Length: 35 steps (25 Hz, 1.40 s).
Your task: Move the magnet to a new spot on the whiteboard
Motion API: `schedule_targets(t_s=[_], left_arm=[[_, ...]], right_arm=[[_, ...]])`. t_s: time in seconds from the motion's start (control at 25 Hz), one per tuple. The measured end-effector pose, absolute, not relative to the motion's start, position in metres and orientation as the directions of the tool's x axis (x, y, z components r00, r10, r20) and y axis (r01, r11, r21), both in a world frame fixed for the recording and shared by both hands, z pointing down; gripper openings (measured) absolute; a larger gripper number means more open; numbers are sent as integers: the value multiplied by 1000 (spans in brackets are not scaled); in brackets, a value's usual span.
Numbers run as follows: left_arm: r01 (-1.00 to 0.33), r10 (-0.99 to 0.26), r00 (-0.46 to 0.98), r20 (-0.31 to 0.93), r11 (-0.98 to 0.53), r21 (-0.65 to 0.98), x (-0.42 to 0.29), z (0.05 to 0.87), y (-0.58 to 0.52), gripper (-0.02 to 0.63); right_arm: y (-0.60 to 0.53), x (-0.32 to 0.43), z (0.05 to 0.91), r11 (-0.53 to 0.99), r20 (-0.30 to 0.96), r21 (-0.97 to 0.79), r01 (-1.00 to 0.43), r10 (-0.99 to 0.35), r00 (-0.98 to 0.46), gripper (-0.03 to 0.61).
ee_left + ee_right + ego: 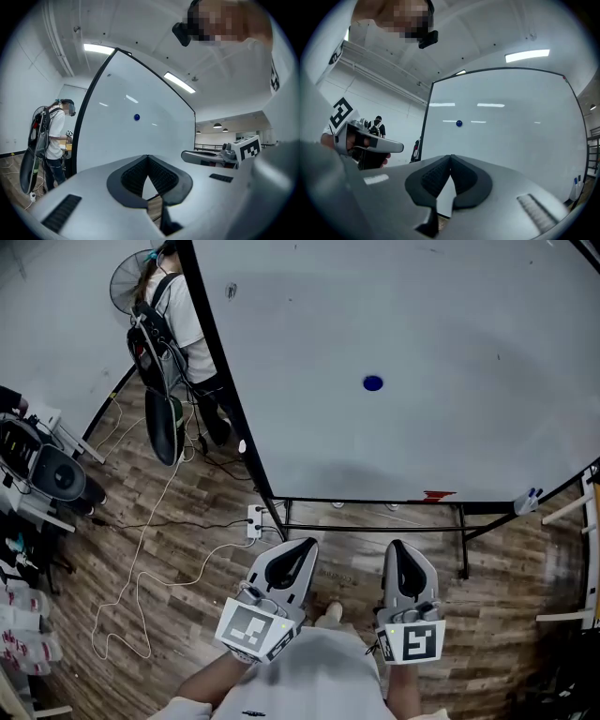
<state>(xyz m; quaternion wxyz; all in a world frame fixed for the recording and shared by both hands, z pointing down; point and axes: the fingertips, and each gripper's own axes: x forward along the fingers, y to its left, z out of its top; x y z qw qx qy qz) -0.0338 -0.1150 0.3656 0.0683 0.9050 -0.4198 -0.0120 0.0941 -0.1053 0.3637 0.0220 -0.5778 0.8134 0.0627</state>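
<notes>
Blue magnet (373,382) sits on the whiteboard (450,324), near mid-board, untouched. Left gripper (298,547) and right gripper (397,547) are both held low, well apart from it, with fingers pressed together and nothing between them. Risk: if either arrives without spreading its fingers, the closed tips would likely shove the magnet sideways or knock it off. A shallow pinch on so small a disc could also slip.
</notes>
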Motion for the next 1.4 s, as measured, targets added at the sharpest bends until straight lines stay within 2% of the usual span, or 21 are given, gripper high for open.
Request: schedule_targets(t_s=[0.4, 0.8, 1.0, 1.4], left_arm=[[-773, -776, 630, 27, -624, 119, -35, 351, -129, 6], [-779, -783, 622, -2, -618, 107, -32, 333, -151, 6], [-793, -798, 602, -4, -599, 113, -39, 327, -166, 6], [-788, -794, 607, -21, -606, 108, -36, 313, -196, 6]], right_arm=[[-122, 84, 349, 351, -116, 104, -931, -925, -362, 6], [-152, 71, 316, 393, -157, 130, -910, -898, -410, 84], [-174, 55, 309, 422, -136, 136, -896, -888, -439, 110], [-219, 52, 265, 360, -207, 160, -919, -898, -388, 122]])
